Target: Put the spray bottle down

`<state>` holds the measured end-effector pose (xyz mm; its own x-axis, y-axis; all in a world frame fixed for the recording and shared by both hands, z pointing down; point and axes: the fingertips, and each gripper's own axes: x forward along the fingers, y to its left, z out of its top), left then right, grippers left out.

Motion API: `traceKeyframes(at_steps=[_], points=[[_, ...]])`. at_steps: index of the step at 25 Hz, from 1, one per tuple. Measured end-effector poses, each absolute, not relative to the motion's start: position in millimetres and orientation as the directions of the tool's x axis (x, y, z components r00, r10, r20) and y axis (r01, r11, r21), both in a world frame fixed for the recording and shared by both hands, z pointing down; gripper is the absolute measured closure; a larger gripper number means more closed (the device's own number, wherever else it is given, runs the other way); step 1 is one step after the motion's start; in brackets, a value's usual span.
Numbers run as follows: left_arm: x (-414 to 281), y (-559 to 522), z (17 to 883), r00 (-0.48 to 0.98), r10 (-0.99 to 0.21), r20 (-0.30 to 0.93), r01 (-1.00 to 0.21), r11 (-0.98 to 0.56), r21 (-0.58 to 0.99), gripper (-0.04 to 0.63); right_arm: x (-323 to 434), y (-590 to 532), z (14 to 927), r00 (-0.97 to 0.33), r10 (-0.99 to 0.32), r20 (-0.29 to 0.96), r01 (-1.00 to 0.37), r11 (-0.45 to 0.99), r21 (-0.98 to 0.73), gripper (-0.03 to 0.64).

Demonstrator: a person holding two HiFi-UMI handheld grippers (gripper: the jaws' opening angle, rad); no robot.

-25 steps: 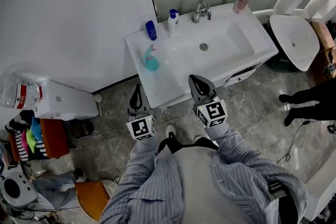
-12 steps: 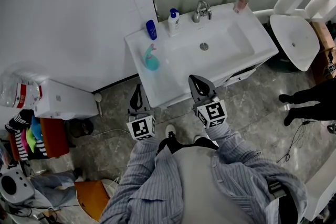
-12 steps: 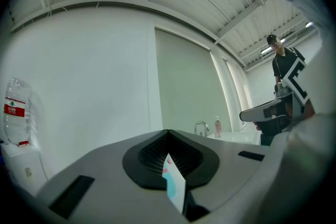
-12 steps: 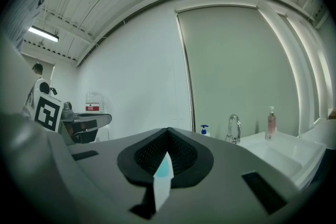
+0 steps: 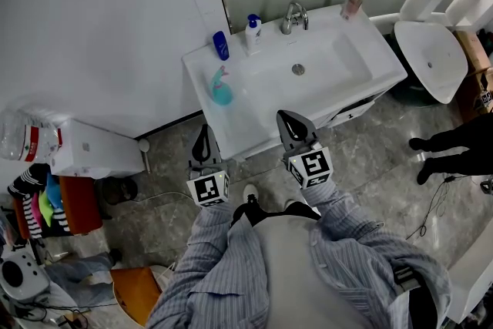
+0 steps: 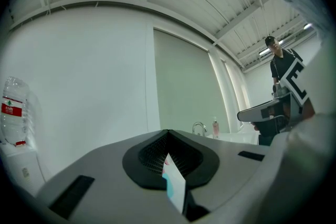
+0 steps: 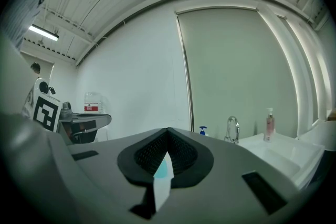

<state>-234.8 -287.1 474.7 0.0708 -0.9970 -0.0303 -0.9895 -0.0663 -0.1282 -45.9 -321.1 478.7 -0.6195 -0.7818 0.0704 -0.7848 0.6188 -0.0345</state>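
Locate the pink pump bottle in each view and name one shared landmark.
Head view: pink pump bottle, upper right, at the back right corner of the sink.
Left gripper view: the bottle, small, right of centre.
Right gripper view: the bottle, well right of centre.
Shared landmark: the faucet, just left of the bottle in all three.

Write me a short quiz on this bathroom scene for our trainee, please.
1. True or false: the spray bottle stands on the sink counter, free of both grippers.
2. What stands at the counter's right back corner? A) pink bottle B) folded towel C) drinking cup
3. How do the jaws of the left gripper and the right gripper stand?
Key: 1 true; 2 A; 3 together on both, with nothing held.
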Motion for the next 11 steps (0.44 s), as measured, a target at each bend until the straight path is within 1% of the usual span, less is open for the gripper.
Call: traceKeyframes(at_steps=[11], points=[[-233.4,-287.2,473.9,0.074,-0.997,-0.025,-0.99,-0.071,-0.123,0.595,-46.2,-320.8,475.7,-0.621,-0.781,0.071,-0.784,0.62,-0.036,0.603]])
